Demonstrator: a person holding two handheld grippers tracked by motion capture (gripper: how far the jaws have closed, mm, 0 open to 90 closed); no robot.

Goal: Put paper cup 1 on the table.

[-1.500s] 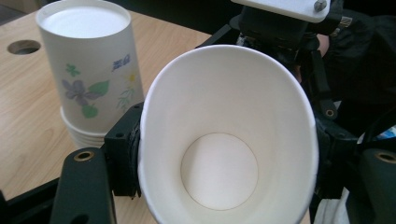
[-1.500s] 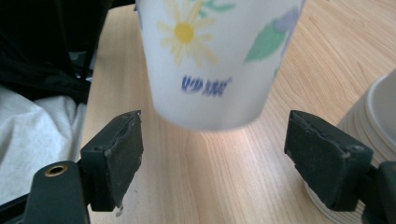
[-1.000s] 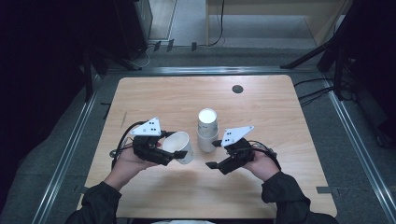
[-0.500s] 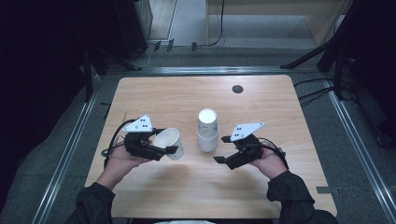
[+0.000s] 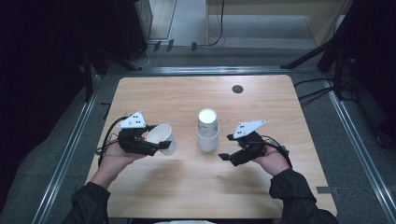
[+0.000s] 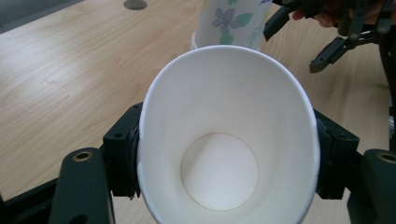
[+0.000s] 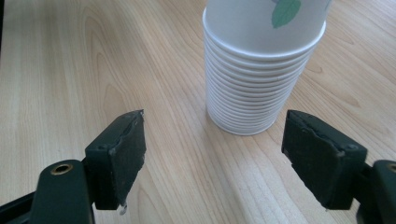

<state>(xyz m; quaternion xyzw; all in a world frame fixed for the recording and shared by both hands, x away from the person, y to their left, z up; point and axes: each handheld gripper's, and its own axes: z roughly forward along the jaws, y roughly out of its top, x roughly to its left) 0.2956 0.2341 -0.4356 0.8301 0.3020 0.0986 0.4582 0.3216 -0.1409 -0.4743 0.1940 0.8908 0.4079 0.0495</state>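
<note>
Squeezing that thin white paper cup [image 6: 229, 140] oval between its jaws, the left claw [image 5: 156, 143] is risking crumpling it, while the wide-apart, empty right claw [image 5: 229, 147] is hovering just beside the upside-down stack of white floral paper cups [image 5: 207, 129].

The table [image 5: 177, 98] is light wood with a smooth, matt top. The cup [image 6: 229, 140] looks like white paper, plain and smooth inside. The stack [image 7: 259, 79] is paper too, with ridged rims. The right tool [image 7: 231, 156] has black, dull, rough pads.

left gripper [image 5: 156, 143] jaws clamped, right gripper [image 5: 229, 147] jaws spread
</note>
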